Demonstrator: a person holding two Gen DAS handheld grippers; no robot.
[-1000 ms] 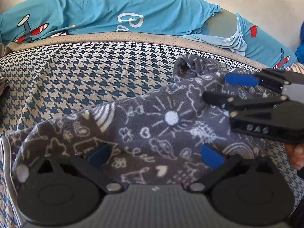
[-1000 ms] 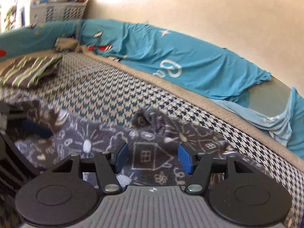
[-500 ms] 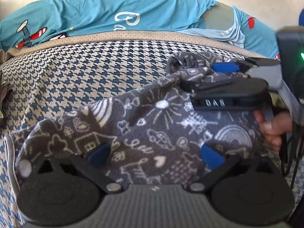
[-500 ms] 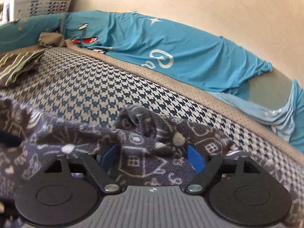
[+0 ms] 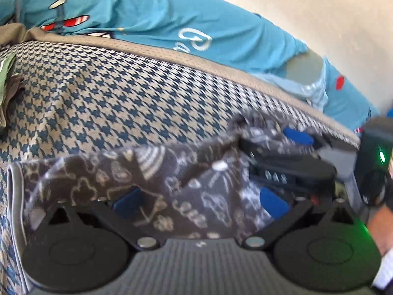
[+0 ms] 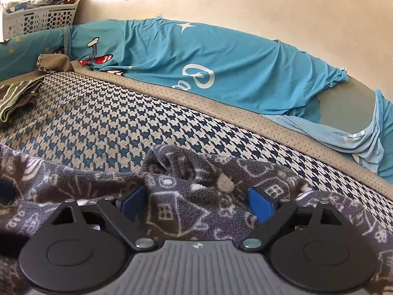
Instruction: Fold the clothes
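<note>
The grey fleece garment (image 6: pixel 208 196), printed with white doodles of houses, hearts and suns, lies along the near edge of the houndstooth bed cover (image 6: pixel 110 127). Both tools are over it. The left gripper (image 5: pixel 199 201) has its blue pads spread wide, with the fleece lying loosely between them; it does not pinch anything. The right gripper (image 6: pixel 196 201) is also spread, and a bunched ridge of the fleece with a small rolled opening rises between its pads.

The step in hand seems to be the taking of two grip points on the garment before a fold. The next move probably calls for both tools to press together on the cloth edge and then lift it and carry it over itself. The fleece is thick and soft, so a deep bite would hold better than a hold at the tips.

In the left wrist view the letters "DAS" can be read on the body of the right gripper (image 5: pixel 287 154). On the turquoise sheet (image 6: pixel 221 56) at the far edge of the bed there is white cursive writing beginning with "Pa"; the rest is hidden.
</note>
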